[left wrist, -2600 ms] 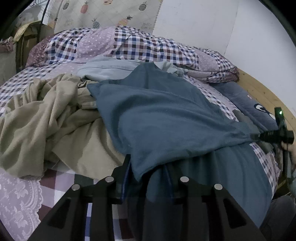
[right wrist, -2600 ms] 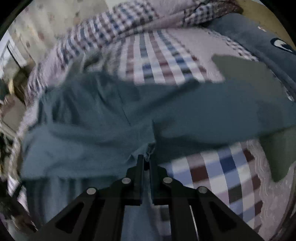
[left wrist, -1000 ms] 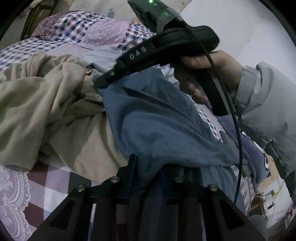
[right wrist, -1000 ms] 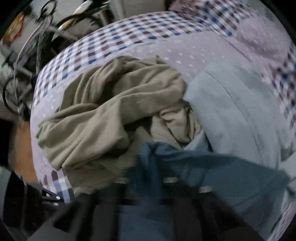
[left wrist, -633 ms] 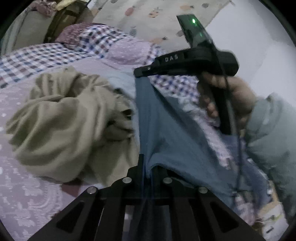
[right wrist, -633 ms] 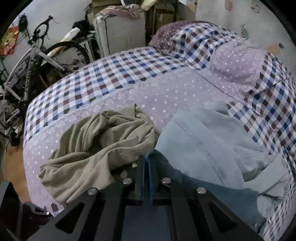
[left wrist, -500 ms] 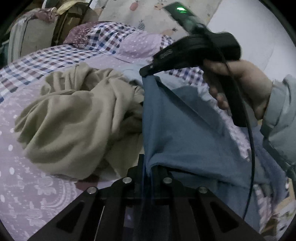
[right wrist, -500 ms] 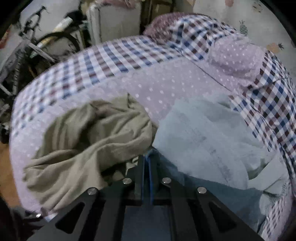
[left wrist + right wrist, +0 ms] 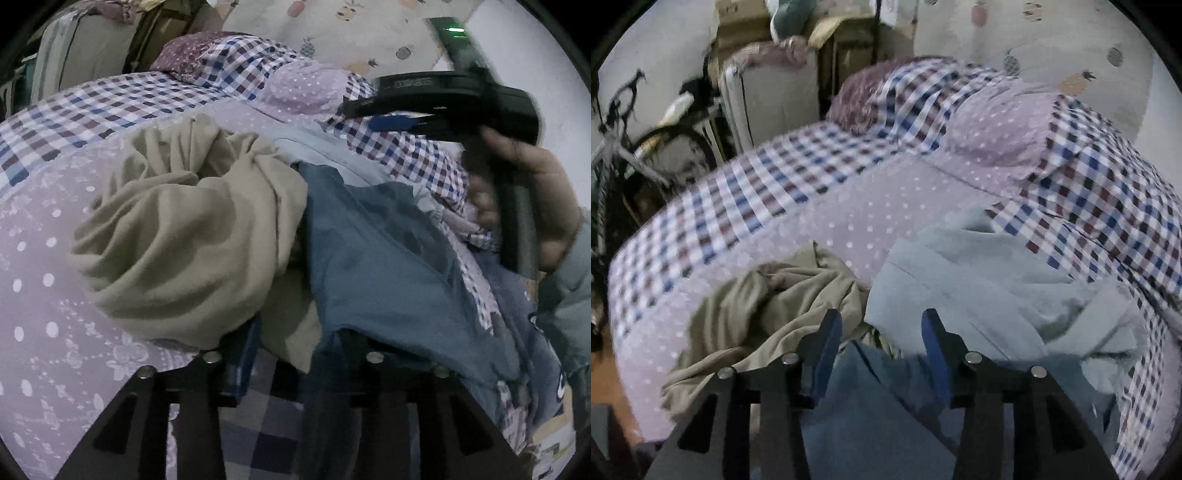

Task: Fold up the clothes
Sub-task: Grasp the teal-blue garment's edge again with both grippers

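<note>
A dark blue garment lies on the bed, one edge draped over the right finger of my left gripper, which is open with nothing pinched. Left of it sits a bunched beige garment. In the right wrist view my right gripper is open just above the blue garment. The beige garment is at its left and a light blue garment at its right. A hand holds the right gripper above the blue cloth.
The bed has a lilac dotted and checked cover, with pillows at its head. A suitcase and a bicycle stand beyond the bed's far side. A grey-blue cushion lies at the right.
Both grippers were shut on the blue garment and holding it up; now both are open and the garment has dropped onto the bed. The right gripper has risen off the cloth.
</note>
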`<state>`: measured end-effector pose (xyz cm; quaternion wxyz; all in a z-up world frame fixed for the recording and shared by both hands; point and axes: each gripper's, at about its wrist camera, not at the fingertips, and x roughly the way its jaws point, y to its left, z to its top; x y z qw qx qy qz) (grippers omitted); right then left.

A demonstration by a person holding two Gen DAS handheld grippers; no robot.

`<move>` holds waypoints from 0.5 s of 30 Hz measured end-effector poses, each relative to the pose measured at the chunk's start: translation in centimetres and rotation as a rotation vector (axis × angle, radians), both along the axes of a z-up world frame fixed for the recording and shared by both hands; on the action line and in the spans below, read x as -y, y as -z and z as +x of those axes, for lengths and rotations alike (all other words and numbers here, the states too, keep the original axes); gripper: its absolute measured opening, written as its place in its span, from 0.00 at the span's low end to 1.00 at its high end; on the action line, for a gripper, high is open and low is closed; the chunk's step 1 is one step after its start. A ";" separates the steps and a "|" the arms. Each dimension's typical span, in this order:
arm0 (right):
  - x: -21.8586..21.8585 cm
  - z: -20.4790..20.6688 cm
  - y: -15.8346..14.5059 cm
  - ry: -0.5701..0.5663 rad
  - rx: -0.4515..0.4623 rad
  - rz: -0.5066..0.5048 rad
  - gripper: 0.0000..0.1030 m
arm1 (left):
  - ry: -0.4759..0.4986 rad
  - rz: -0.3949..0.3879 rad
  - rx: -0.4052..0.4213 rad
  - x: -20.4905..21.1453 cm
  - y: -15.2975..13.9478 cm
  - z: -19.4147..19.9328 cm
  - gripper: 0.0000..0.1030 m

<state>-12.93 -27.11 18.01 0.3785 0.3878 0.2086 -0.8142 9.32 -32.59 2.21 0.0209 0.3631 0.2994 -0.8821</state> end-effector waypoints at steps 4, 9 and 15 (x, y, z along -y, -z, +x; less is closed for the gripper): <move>-5.5 1.3 -2.5 0.035 -0.003 -0.072 0.51 | 0.010 0.027 0.018 0.6 -0.1 0.6 0.51; -13.2 3.4 -3.6 0.138 0.020 -0.123 0.52 | 0.057 0.092 0.054 1.2 -0.2 1.2 0.51; -24.3 7.8 -4.4 0.279 -0.005 -0.207 0.53 | 0.011 0.054 0.074 2.1 -1.6 3.3 0.51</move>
